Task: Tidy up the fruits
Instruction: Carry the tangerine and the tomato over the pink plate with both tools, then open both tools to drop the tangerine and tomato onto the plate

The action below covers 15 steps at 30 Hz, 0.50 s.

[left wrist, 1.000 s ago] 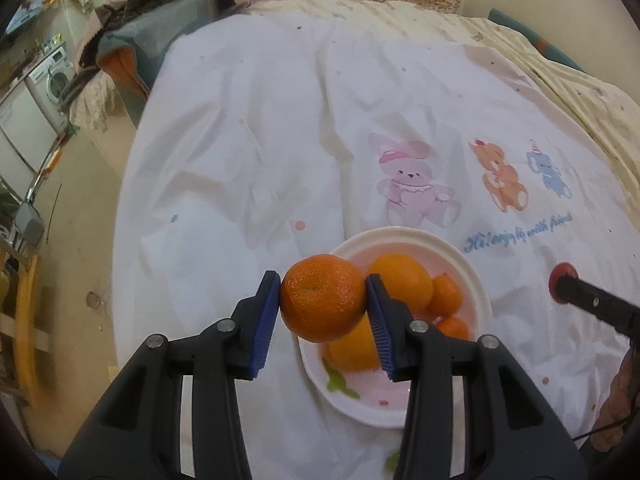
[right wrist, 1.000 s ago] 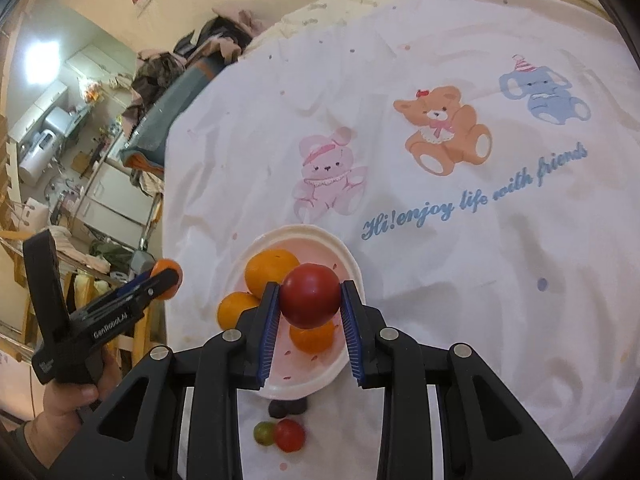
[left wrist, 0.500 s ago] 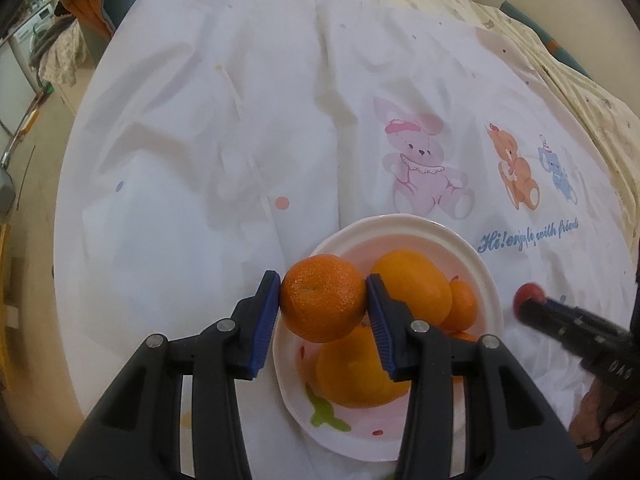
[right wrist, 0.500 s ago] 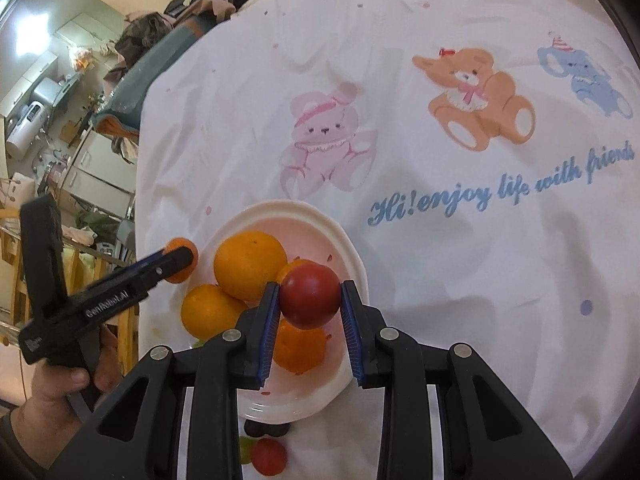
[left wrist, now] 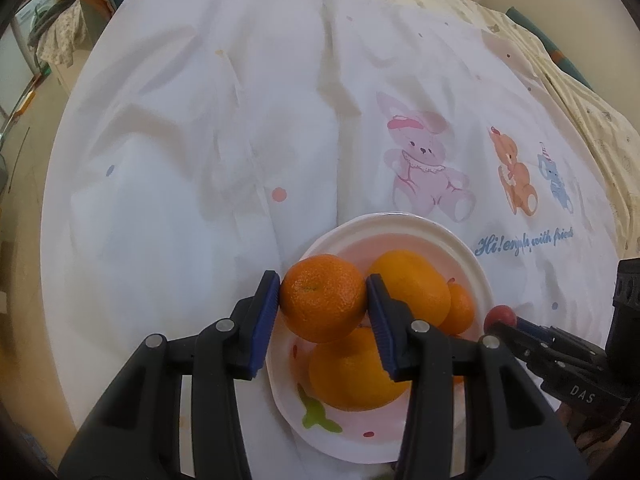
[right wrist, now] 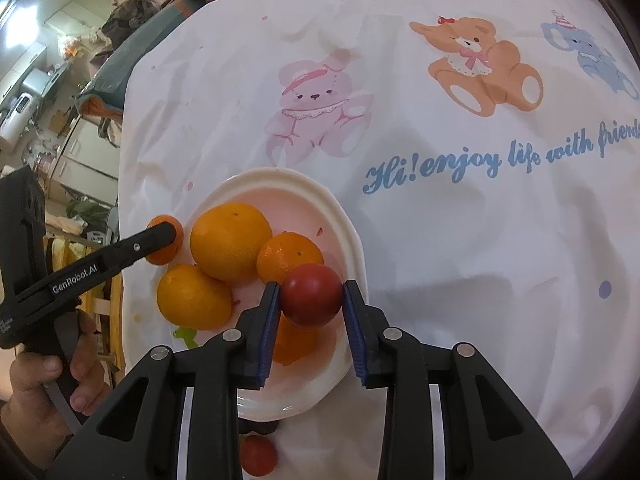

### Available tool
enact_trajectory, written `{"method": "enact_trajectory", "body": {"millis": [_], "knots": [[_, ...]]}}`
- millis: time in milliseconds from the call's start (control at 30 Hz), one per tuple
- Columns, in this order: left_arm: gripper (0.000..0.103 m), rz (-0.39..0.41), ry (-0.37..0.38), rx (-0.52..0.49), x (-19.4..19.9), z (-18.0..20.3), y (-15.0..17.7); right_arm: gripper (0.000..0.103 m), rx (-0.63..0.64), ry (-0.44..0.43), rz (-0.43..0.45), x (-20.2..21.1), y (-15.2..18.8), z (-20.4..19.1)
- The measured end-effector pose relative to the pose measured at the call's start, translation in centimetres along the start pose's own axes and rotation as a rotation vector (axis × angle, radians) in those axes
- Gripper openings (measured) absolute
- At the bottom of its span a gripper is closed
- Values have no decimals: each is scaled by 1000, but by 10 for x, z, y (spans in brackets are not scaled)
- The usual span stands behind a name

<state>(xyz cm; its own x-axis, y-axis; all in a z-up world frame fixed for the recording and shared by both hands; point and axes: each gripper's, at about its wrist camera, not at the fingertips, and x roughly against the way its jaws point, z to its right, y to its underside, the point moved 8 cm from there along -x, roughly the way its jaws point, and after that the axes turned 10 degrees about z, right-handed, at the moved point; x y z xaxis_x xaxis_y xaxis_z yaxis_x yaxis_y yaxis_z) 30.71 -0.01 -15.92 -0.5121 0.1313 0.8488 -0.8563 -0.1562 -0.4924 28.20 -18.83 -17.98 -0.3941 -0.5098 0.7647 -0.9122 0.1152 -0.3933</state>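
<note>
My left gripper (left wrist: 323, 300) is shut on an orange mandarin (left wrist: 322, 297) and holds it over the left rim of the white plate (left wrist: 404, 222). The plate holds several oranges (left wrist: 412, 288). My right gripper (right wrist: 311, 300) is shut on a red tomato (right wrist: 311, 295) and holds it above the plate (right wrist: 344, 220), over its near right part. In the right wrist view the left gripper (right wrist: 162, 240) with its mandarin shows at the plate's left edge. In the left wrist view the right gripper (left wrist: 500, 316) shows at the plate's right.
The plate sits on a white cloth with cartoon animals (right wrist: 316, 112) and blue lettering (right wrist: 452, 164). A small red fruit (right wrist: 258, 454) and a dark one lie on the cloth just in front of the plate. Room clutter lies beyond the cloth's left edge (right wrist: 120, 40).
Both grippers have come lower and closer to the plate, each still holding its fruit. The right gripper has moved in toward the plate's right side.
</note>
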Motion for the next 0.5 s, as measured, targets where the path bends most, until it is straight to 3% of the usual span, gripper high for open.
{"method": "enact_trajectory", "body": {"millis": [67,100,133,167,500], "knots": [[49,-2,7,2,0,1,-1,36,-11,3,3,1,-1,1],[61,9,10,5,3,1,-2,41,-17,5,9,2,-3,2],[73,21,15,8,5,1,-3,54,-25,-1,16,4,-4,3],[76,35,17,10,8,1,-5,62,-37,-13,26,6,-5,3],[77,97,-11,25,27,-6,-14,62,-40,-17,85,23,-18,0]]}}
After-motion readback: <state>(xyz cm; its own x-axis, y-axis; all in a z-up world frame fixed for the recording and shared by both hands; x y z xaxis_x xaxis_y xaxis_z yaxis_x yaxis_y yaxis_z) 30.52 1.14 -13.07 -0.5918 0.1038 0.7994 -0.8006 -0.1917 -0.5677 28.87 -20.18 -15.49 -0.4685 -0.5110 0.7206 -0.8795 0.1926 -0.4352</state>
